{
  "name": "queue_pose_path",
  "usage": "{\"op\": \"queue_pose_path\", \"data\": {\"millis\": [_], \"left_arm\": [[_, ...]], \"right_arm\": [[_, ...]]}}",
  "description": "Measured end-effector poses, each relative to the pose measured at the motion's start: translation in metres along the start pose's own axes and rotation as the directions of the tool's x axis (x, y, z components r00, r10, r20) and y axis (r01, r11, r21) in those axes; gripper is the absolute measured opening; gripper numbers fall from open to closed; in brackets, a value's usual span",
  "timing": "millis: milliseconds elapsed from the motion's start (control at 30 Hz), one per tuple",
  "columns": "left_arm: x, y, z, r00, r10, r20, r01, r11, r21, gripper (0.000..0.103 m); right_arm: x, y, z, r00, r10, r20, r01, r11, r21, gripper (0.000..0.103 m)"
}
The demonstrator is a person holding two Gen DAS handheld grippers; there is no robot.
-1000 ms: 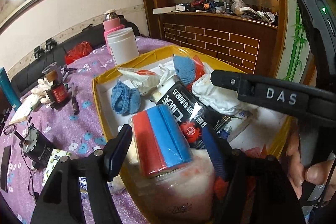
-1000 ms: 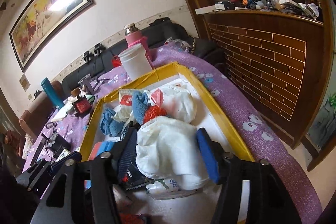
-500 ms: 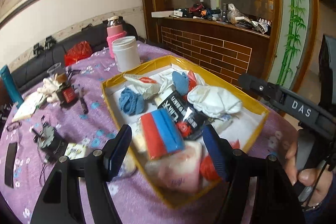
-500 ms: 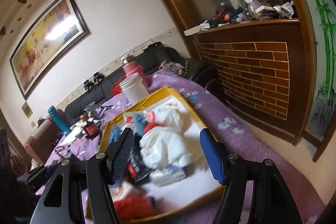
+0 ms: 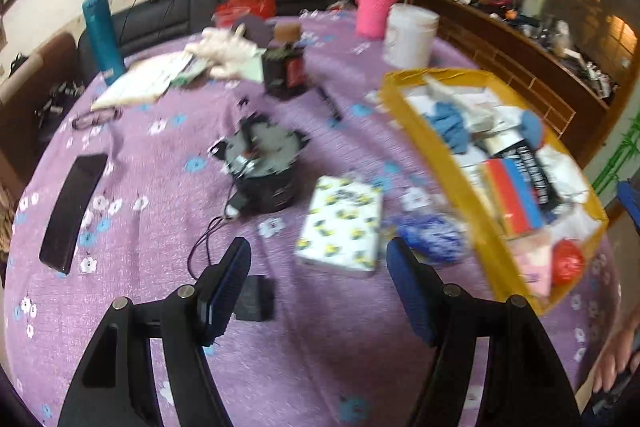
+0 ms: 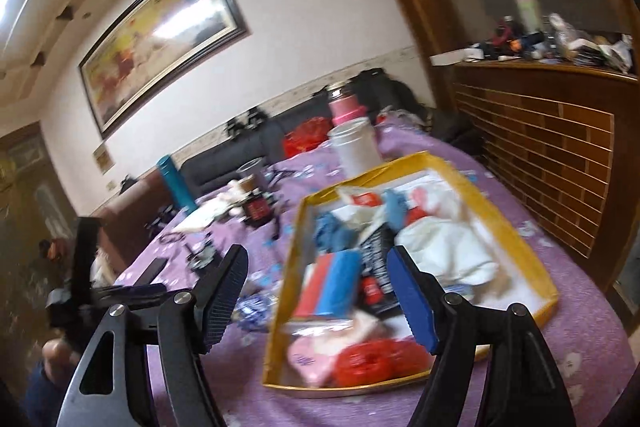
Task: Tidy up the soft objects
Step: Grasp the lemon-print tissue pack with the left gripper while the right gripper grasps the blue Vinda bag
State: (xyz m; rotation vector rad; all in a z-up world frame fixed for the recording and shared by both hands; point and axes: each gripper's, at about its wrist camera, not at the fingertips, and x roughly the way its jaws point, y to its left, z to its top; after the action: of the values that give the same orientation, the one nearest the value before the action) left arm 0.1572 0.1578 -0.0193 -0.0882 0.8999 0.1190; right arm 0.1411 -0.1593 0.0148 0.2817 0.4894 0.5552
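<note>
A yellow-rimmed tray (image 5: pixel 424 143) (image 6: pixel 516 231) on the purple table holds soft things: blue cloths (image 5: pixel 448 125), white bags (image 6: pixel 444 247), a red-and-blue pack (image 5: pixel 516 195) (image 6: pixel 332 279), a red ball (image 5: pixel 568 263) (image 6: pixel 368 359). A tissue pack with a yellow print (image 5: pixel 340 223) and a blue-patterned bag (image 5: pixel 432 235) lie left of the tray. My left gripper (image 5: pixel 316 291) is open and empty above the table, in front of the tissue pack. My right gripper (image 6: pixel 316 299) is open and empty above the tray's near end.
On the table: a round black device with wires (image 5: pixel 264 163), a black remote (image 5: pixel 74 211), a dark bottle (image 5: pixel 286 67), white gloves (image 5: pixel 228 49), a teal bottle (image 5: pixel 102 35), a pink flask (image 5: pixel 376 7), a white tub (image 5: pixel 410 35). A brick counter (image 6: pixel 548 147) stands right.
Both grippers have pulled back from the tray. The left one has swung left, over the table beside the tray. The right one has risen and drawn away.
</note>
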Motion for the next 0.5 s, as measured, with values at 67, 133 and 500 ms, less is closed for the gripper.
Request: {"op": "queue_pose_path", "data": {"millis": [67, 133, 500], "left_arm": [[0.009, -0.001, 0.001, 1.000, 0.008, -0.015, -0.007, 1.000, 0.009, 0.069], [0.015, -0.009, 0.001, 1.000, -0.003, -0.028, 0.004, 0.999, 0.034, 0.069], [0.073, -0.015, 0.009, 0.991, 0.059, -0.118, -0.053, 0.997, 0.055, 0.068]], "right_arm": [[0.003, 0.005, -0.003, 1.000, 0.014, -0.015, -0.014, 1.000, -0.015, 0.077], [0.006, 0.010, -0.006, 0.999, 0.026, -0.027, -0.026, 0.999, -0.031, 0.077], [0.013, 0.015, -0.011, 0.995, 0.068, -0.072, -0.073, 0.995, -0.069, 0.077]]}}
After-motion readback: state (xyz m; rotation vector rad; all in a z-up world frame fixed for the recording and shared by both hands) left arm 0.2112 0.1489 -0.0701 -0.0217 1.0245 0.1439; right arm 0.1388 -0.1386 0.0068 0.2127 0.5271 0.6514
